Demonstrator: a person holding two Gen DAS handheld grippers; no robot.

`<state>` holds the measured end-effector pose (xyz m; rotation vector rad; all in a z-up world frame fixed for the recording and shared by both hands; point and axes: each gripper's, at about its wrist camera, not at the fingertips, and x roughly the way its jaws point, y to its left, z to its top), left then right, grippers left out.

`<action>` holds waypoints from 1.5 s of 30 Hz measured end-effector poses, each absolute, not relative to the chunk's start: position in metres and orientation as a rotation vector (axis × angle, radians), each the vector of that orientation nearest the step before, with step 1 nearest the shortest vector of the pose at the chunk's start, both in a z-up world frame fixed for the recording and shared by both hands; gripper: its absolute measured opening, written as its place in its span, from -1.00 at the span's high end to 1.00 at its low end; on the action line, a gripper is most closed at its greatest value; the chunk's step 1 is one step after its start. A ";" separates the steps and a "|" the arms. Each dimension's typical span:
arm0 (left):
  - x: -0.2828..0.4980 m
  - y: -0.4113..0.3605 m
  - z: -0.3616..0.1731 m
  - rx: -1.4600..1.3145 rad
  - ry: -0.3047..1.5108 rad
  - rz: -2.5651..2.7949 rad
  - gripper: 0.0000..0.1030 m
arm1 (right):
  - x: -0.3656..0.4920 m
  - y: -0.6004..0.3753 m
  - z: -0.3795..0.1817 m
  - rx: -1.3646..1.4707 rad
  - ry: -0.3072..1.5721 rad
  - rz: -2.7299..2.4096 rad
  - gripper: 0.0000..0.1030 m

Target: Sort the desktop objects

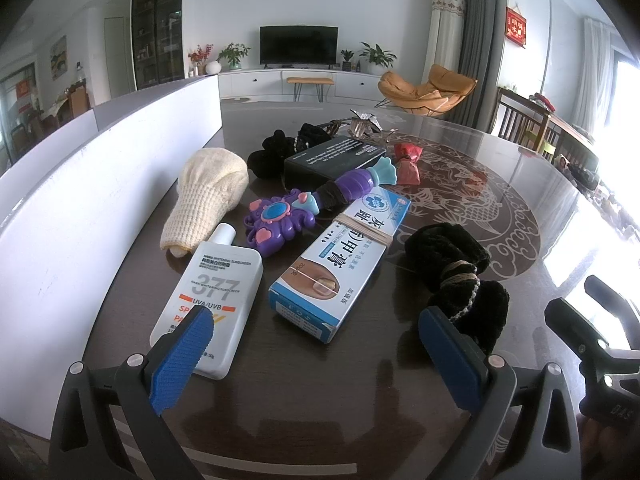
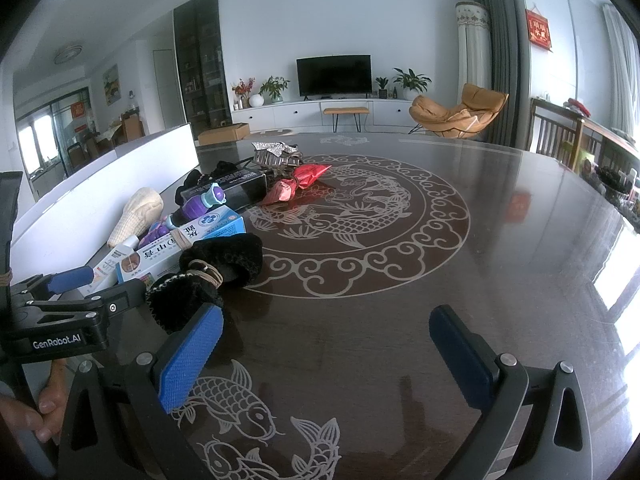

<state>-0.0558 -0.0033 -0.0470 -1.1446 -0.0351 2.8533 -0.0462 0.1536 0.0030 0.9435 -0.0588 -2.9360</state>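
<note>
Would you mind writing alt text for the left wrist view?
The open left gripper hovers over a dark table crowded with objects: a white sunscreen bottle, a blue ointment box, a purple toy wand, a cream knitted item and black scrunchies.

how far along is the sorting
Nothing looks sorted yet. The sunscreen bottle, blue box, purple toy, knit cover and black scrunchie lie in one pile. Both the left tongs and right tongs are open and empty, so everything is left.
</note>
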 end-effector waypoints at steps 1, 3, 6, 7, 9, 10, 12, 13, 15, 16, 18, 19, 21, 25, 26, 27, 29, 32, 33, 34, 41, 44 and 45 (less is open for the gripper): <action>-0.056 -0.003 -0.047 -1.145 -0.035 2.853 -1.00 | -0.046 0.154 0.003 0.944 -0.059 -2.936 -1.00; -0.056 -0.003 -0.047 -1.145 -0.035 2.853 -1.00 | -0.046 0.154 0.003 0.944 -0.059 -2.936 -1.00; -0.056 -0.003 -0.047 -1.144 -0.034 2.852 -1.00 | -0.046 0.153 0.003 0.946 -0.059 -2.935 -1.00; -0.056 -0.003 -0.047 -1.144 -0.034 2.852 -1.00 | -0.047 0.154 0.002 0.947 -0.058 -2.935 -1.00; -0.056 -0.003 -0.047 -1.144 -0.035 2.852 -1.00 | -0.047 0.154 0.002 0.948 -0.057 -2.935 -1.00; -0.056 -0.003 -0.047 -1.144 -0.035 2.852 -1.00 | -0.047 0.154 0.002 0.948 -0.058 -2.935 -1.00; -0.056 -0.003 -0.047 -1.145 -0.035 2.852 -1.00 | -0.048 0.154 0.001 0.950 -0.058 -2.935 -1.00; -0.056 -0.003 -0.047 -1.145 -0.035 2.852 -1.00 | -0.047 0.154 0.001 0.952 -0.058 -2.934 -1.00; -0.056 -0.003 -0.047 -1.145 -0.035 2.852 -1.00 | -0.047 0.154 0.000 0.953 -0.059 -2.934 -1.00; -0.056 -0.003 -0.047 -1.145 -0.035 2.852 -1.00 | -0.047 0.154 0.000 0.953 -0.058 -2.934 -1.00; -0.056 -0.002 -0.047 -1.145 -0.036 2.852 -1.00 | -0.047 0.154 0.000 0.953 -0.058 -2.934 -1.00; -0.056 -0.003 -0.047 -1.144 -0.036 2.852 -1.00 | -0.047 0.154 0.000 0.954 -0.058 -2.934 -1.00; -0.056 -0.002 -0.047 -1.144 -0.036 2.851 -1.00 | -0.047 0.154 0.000 0.956 -0.059 -2.933 -1.00; -0.056 -0.002 -0.047 -1.144 -0.035 2.849 -1.00 | -0.048 0.154 -0.001 0.959 -0.059 -2.932 -1.00; -0.057 -0.001 -0.047 -1.144 -0.035 2.849 -1.00 | -0.048 0.154 -0.001 0.960 -0.059 -2.932 -1.00; -0.056 -0.002 -0.047 -1.144 -0.036 2.849 -1.00 | -0.047 0.153 -0.001 0.961 -0.059 -2.932 -1.00; -0.057 -0.001 -0.047 -1.144 -0.037 2.849 -1.00 | -0.048 0.154 -0.001 0.960 -0.059 -2.932 -1.00; -0.057 -0.001 -0.048 -1.144 -0.036 2.849 -1.00 | -0.048 0.154 -0.001 0.962 -0.059 -2.931 -1.00; -0.057 -0.003 -0.048 -1.143 -0.035 2.849 -1.00 | -0.047 0.154 -0.001 0.962 -0.060 -2.931 -1.00; -0.057 -0.003 -0.048 -1.143 -0.035 2.849 -1.00 | -0.047 0.154 -0.001 0.963 -0.060 -2.931 -1.00; -0.057 -0.002 -0.048 -1.143 -0.038 2.848 -1.00 | -0.047 0.154 -0.001 0.964 -0.059 -2.930 -1.00; -0.057 -0.002 -0.048 -1.143 -0.036 2.848 -1.00 | -0.047 0.154 -0.001 0.964 -0.060 -2.930 -1.00; -0.057 -0.003 -0.048 -1.143 -0.036 2.848 -1.00 | -0.047 0.154 -0.001 0.964 -0.061 -2.930 -1.00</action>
